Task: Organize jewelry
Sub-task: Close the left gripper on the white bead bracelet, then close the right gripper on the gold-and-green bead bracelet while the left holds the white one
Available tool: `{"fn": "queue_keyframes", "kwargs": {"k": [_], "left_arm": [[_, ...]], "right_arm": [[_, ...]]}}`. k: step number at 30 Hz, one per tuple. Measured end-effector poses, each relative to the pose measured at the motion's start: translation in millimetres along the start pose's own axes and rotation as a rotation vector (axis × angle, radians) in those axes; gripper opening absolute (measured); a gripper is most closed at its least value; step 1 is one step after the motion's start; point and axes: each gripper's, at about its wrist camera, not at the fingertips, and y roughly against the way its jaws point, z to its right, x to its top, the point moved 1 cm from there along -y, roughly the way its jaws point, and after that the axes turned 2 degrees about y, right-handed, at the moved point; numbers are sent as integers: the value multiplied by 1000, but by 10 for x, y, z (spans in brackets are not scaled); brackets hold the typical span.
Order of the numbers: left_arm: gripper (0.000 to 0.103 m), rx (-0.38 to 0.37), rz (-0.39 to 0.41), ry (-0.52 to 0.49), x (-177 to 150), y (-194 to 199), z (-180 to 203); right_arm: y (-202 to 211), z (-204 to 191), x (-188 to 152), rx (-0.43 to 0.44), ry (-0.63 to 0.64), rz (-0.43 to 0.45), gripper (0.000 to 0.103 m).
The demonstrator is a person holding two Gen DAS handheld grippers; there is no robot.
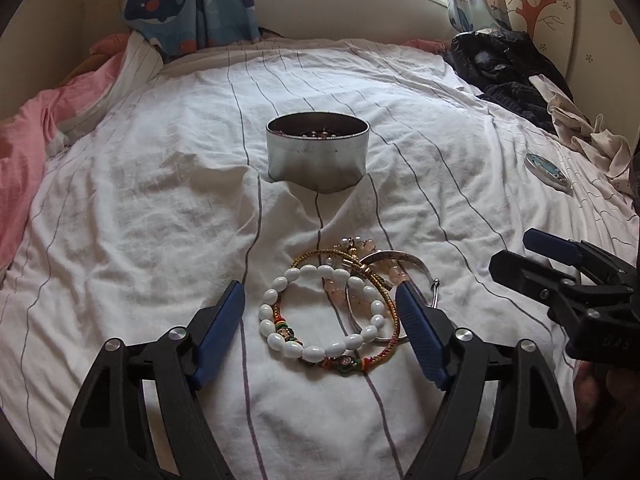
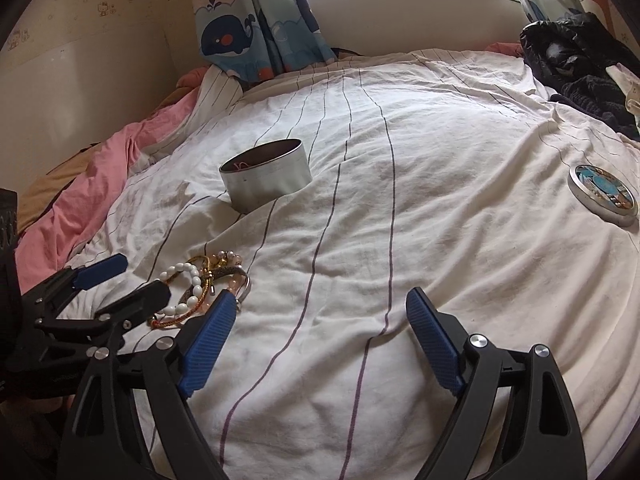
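Note:
A pile of bracelets lies on the white striped bedsheet [image 1: 160,220]: a white bead bracelet [image 1: 335,347], a gold braided cord bracelet [image 1: 316,255], a silver bangle [image 1: 394,258] and pink beads [image 1: 394,270]. My left gripper [image 1: 319,286] is open, with its blue pads on either side of the pile and nothing gripped. Beyond the pile stands a round silver tin [image 1: 316,160], open, with some jewelry inside. The right gripper [image 2: 322,294] is open over bare sheet, to the right of the pile [image 2: 196,280]. In the right wrist view, the left gripper [image 2: 140,276] shows at the left edge.
The tin's decorated lid [image 2: 604,194] lies flat on the sheet at the right. Dark clothes and a black bag [image 1: 504,68] are heaped at the far right. A pink blanket [image 1: 24,152] bunches along the left. Whale-print curtains [image 1: 188,4] hang at the back.

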Motion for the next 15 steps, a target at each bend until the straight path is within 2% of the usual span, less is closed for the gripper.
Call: {"fn": "queue_keyframes", "kwargs": {"k": [3,4,5,8,9,12,15], "left_arm": [[44,-36,-48,19,-1,-99,-47],[28,-53,-61,17,-8,-110,-51],[17,-61,-68,13,-10,-112,-53],[12,-81,-62,9,3,-34,-72],[7,-92,-54,15,14,10,-92],[7,-129,-23,66,64,156,-212],[7,-126,-11,80,90,223,-287]], "right_arm": [[-23,-18,54,18,-1,-14,83],[-44,-28,79,26,3,-23,83],[-73,-41,104,33,9,-31,83],[-151,-92,166,58,26,-55,83],[-180,-114,184,66,35,-65,83],[-263,-197,215,87,67,-92,83],[-373,-313,232,103,117,-133,83]]}}
